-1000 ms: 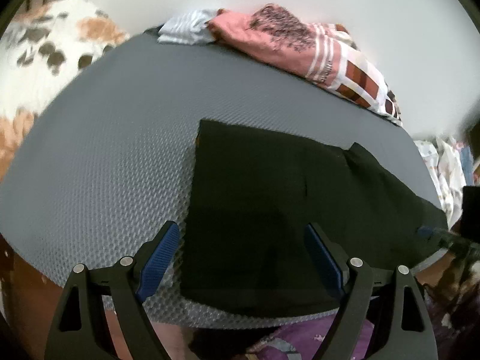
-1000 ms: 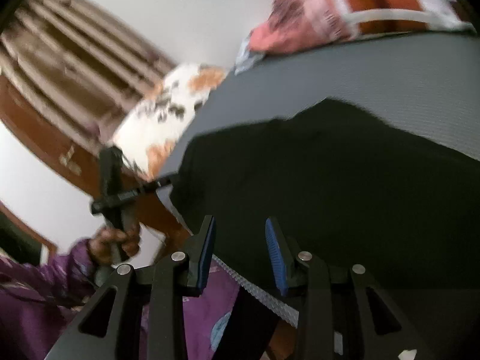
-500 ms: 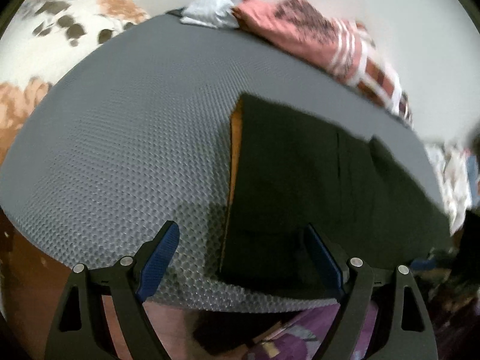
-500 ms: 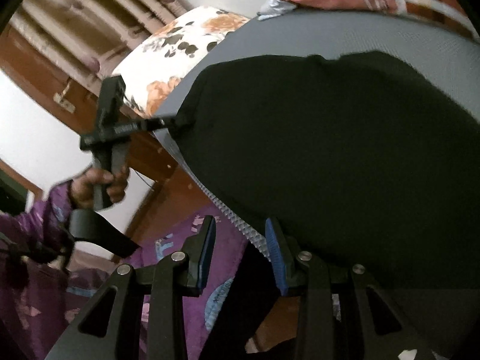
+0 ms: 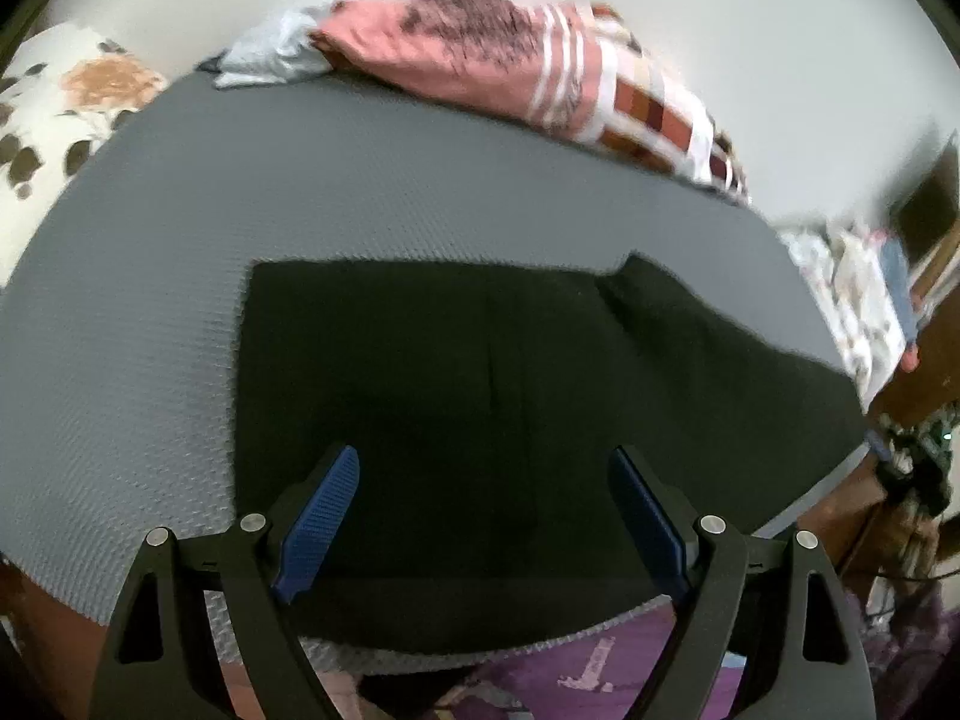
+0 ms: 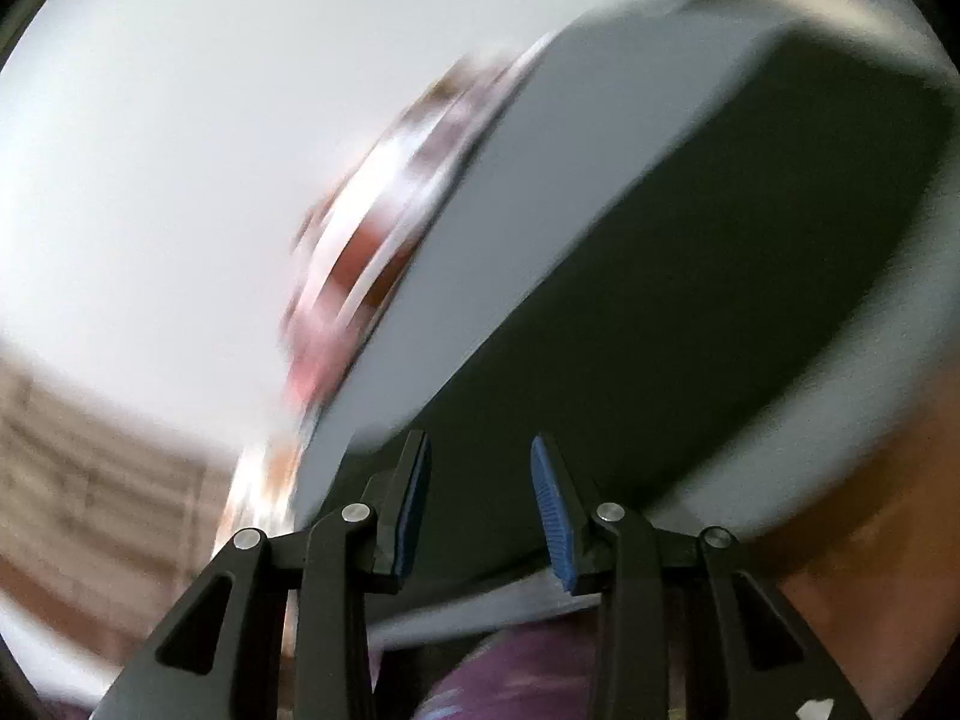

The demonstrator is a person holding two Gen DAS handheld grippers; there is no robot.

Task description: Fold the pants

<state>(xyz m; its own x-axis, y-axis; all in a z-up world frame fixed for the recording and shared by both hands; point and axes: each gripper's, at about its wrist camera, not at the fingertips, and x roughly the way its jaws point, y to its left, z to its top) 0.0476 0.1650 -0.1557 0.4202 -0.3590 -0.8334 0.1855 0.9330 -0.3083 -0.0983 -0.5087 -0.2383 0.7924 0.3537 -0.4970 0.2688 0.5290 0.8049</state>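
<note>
— What do you have on the left wrist camera?

— I see the black pants (image 5: 480, 396) lying flat on the grey textured mat (image 5: 150, 276), folded into a broad dark rectangle. Their left edge is straight, with bare mat beyond it. Their near edge runs along the mat's near edge, and the far right part of the cloth reaches toward the mat's right corner. My left gripper (image 5: 480, 516) hangs over the near part of the pants with its blue pads spread wide and nothing between them; I can't tell whether the fingertips touch the cloth.

— And the right one?

— That view is heavily blurred. My right gripper (image 6: 480, 504) has its jaws parted, narrower than the left's, and nothing sits between the pads. Past them I make out the pants (image 6: 720, 276) as a dark slab on the mat (image 6: 480, 228), seen from a steep tilt near the mat's edge.

— Anything else around the mat?

— At the mat's far edge lies a pink, patterned pile of clothing (image 5: 540, 72), with a pale cloth (image 5: 270, 54) beside it at its left end. Off the mat's far left corner is a floral pillow (image 5: 54, 96), white with brown blotches. Beyond the mat's right corner there's a light heap of fabric (image 5: 852, 288). Purple cloth (image 5: 600, 666) shows just below the mat's near edge.
</note>
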